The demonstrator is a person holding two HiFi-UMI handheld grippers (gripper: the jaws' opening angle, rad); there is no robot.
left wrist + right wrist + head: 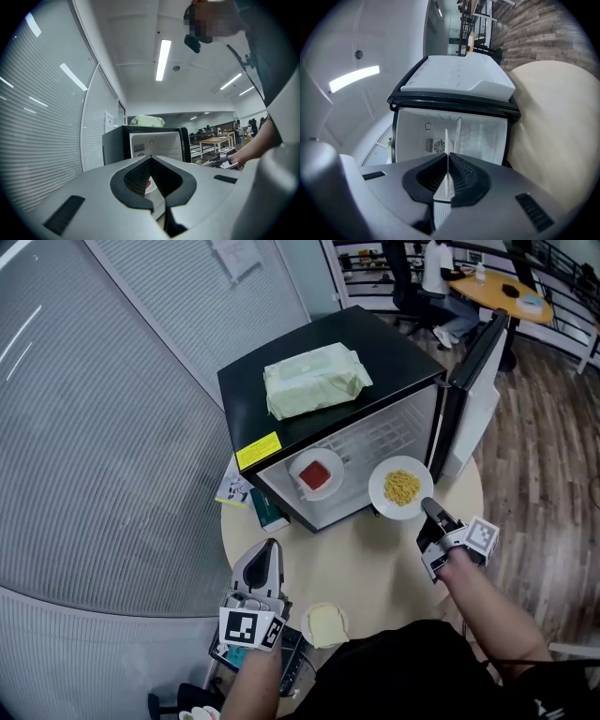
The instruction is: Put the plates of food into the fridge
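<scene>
Fridge: black mini fridge (394,352) on the round table (375,559), its door (473,399) standing open on the right.
Right gripper (427,507): clamped on the near rim of the noodle plate.
Noodle plate (401,487): held up just in front of the fridge mouth, right side.
Red-sauce plate (316,474): at the left of the fridge's opening.
Left gripper (271,545): jaws together, nothing between them, over the near left of the table, apart from every plate.
Bread plate (325,624): at the table's near edge, between the two grippers.

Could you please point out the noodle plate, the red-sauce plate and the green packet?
noodle plate (380,489): head view, bare left rim.
red-sauce plate (317,455): head view, bare upper rim.
green packet (314,381): head view, middle of its top face.
</scene>
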